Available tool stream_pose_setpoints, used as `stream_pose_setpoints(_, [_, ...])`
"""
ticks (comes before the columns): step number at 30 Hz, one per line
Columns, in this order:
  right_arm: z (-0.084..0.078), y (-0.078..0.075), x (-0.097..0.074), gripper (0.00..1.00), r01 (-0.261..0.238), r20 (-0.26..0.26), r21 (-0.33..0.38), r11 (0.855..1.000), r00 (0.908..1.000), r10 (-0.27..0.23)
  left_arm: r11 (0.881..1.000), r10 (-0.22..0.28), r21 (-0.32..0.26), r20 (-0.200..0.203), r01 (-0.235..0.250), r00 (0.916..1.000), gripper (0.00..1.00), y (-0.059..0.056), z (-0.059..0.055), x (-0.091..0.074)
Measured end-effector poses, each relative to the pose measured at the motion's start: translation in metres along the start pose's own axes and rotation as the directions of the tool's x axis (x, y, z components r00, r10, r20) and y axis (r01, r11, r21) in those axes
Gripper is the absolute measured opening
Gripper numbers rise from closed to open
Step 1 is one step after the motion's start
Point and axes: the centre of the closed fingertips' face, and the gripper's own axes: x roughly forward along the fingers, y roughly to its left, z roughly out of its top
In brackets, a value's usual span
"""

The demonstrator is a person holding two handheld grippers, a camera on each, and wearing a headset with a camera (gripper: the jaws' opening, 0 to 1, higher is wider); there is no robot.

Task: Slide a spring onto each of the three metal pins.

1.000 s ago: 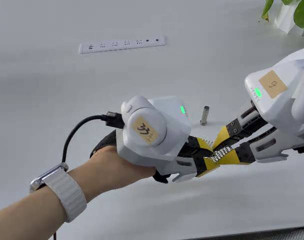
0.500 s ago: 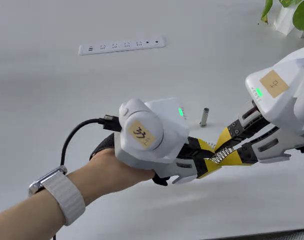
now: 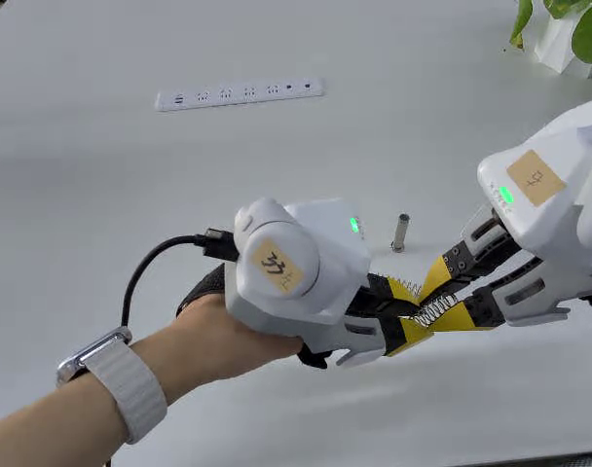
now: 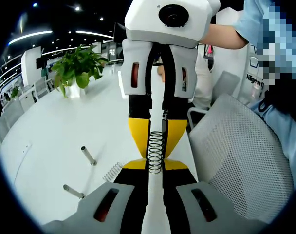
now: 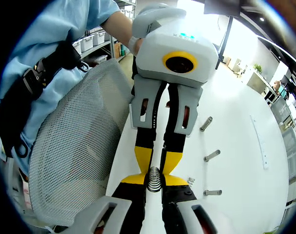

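Observation:
My left gripper (image 3: 405,313) and right gripper (image 3: 450,300) meet tip to tip above the table's near edge. A steel spring (image 3: 434,309) lies along the line between them. The left gripper view shows the spring (image 4: 156,148) between the right gripper's yellow fingers (image 4: 138,134), with a thin metal pin (image 4: 163,119) poking out beyond it. The right gripper (image 5: 154,181) is shut on the spring (image 5: 154,178). The pin's other end (image 5: 163,148) runs back into the shut left jaws. Another pin (image 3: 401,233) stands upright on the table behind.
Two loose pins (image 5: 212,155) (image 5: 212,192) and a spare spring (image 5: 206,124) rest on the white table. A white power strip (image 3: 240,93) lies far back, a potted plant (image 3: 569,24) at the far right. A mesh chair (image 4: 240,156) sits past the near edge.
Both grippers stay locked tip to tip on the spring and pin. They have dropped slightly in the picture, and the left gripper has rolled a little.

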Motion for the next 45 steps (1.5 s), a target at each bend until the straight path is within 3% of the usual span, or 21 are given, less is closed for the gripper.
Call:
stream_pose_setpoints(9, [0.002,0.001,-0.001,0.08,0.004,0.005,-0.036,0.999,1.0,-0.004,1.0,-0.007,0.002,0.01,0.007,0.9999,0.06,-0.002,0.0,-0.001])
stream_pose_setpoints(18, [0.004,0.001,-0.001,0.07,-0.007,0.027,-0.006,1.0,0.9996,0.008,1.0,-0.005,0.015,0.029,0.004,0.9996,0.07,-0.003,0.001,-0.002])
stream_pose_setpoints(28, [0.001,-0.004,0.002,0.07,-0.019,0.01,-0.004,1.0,0.9998,0.019,1.0,0.007,0.01,0.033,-0.007,0.9994,0.07,-0.001,-0.001,-0.004])
stream_pose_setpoints(37, [0.002,-0.008,0.005,0.07,-0.023,0.003,-0.009,1.0,0.9997,0.023,0.999,0.052,0.009,0.046,-0.052,0.9976,0.08,0.004,-0.005,-0.007])
stream_pose_setpoints(45, [0.004,-0.007,0.009,0.07,-0.037,0.004,-0.028,0.999,0.9993,0.037,0.986,0.156,-0.07,0.08,-0.151,0.9845,0.28,0.018,-0.015,-0.02])
